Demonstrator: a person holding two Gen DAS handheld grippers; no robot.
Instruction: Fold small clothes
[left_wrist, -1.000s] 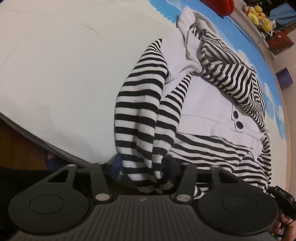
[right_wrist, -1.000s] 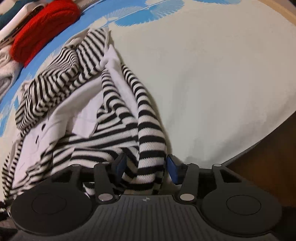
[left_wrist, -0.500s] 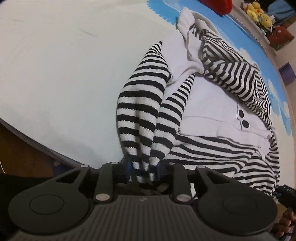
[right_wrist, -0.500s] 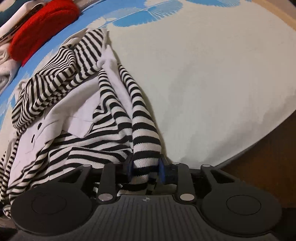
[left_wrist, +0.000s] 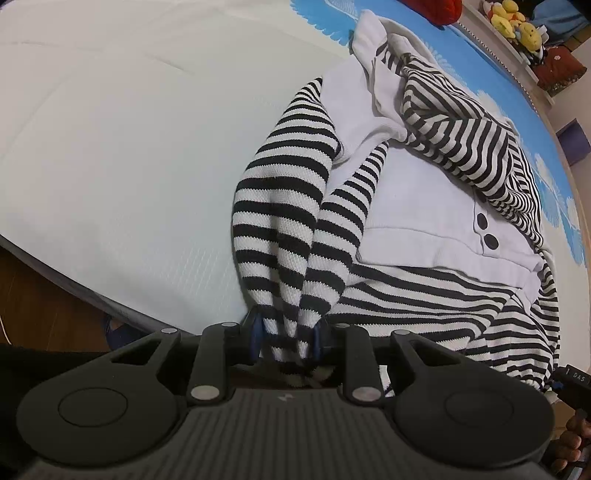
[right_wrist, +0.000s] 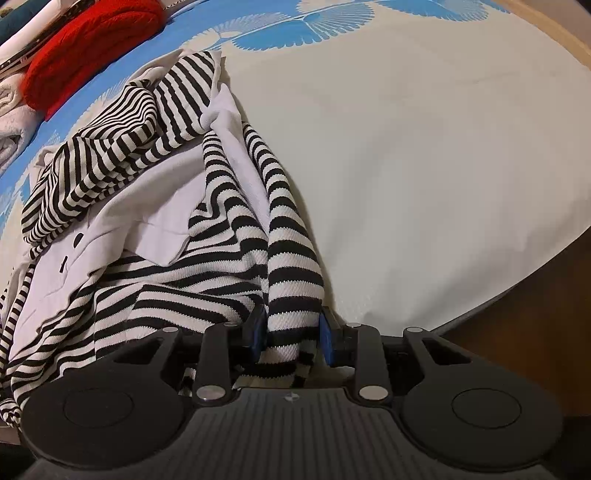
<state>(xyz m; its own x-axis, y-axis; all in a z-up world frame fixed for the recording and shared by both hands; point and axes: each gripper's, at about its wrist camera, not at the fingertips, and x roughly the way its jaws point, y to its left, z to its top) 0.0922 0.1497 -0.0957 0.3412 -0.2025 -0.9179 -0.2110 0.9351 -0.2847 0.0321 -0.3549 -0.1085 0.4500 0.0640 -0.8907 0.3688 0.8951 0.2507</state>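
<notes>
Left wrist view
Left gripper (left_wrist: 286, 339): closed on bunched hem of one striped garment (left_wrist: 436, 177), which is spread on the bed sheet (left_wrist: 110, 147).
Buttons (left_wrist: 486, 230): two black ones counted on the white panel.
Writing: "DAS" read on a black device (left_wrist: 574, 380) at right edge.
Plush toys (left_wrist: 513, 22): yellow, number not told.

Right wrist view
Right gripper (right_wrist: 291, 332): clamped on the garment's striped edge near the bed's edge.
Red knit item (right_wrist: 88, 44): one, at far left.
</notes>
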